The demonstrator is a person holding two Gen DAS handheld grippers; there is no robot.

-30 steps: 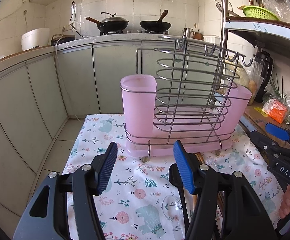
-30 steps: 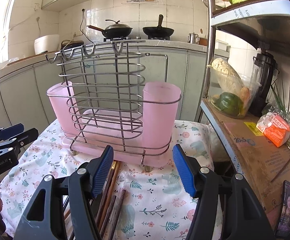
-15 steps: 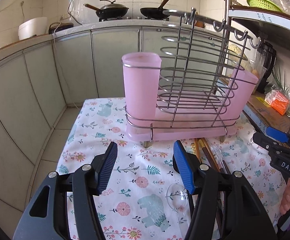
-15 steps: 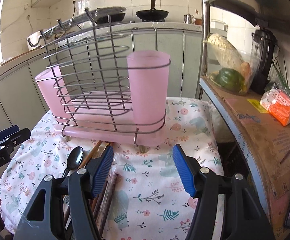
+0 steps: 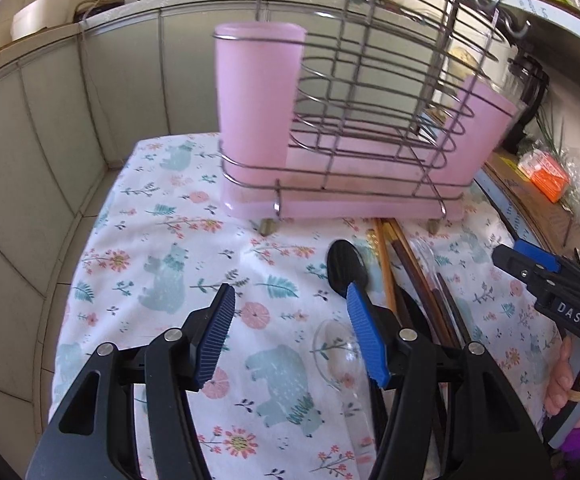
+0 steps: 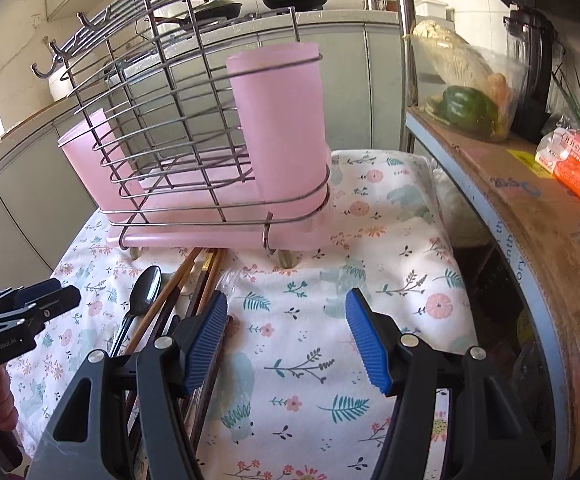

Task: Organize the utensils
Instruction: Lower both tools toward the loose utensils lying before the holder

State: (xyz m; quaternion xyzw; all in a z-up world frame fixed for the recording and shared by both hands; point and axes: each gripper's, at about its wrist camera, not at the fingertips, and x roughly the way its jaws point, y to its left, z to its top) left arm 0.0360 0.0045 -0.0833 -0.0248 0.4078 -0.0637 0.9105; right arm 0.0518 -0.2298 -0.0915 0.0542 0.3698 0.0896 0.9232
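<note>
Table: flowery cloth (image 5: 162, 264) under my pink rack (image 5: 330, 128).
Left claw (image 5: 290, 336): wide open, empty, in front of the rack.
Spoon (image 5: 344, 266): by the rack's feet, beside chopsticks (image 5: 386, 264). I'd pinch its handle.
Right claw (image 6: 286, 340): wide open, empty too.

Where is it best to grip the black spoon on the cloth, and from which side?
Probably the thin handle just behind the bowl of the black spoon, from above, fingers across it: it lies flat, and chopsticks crowd one side.
</note>
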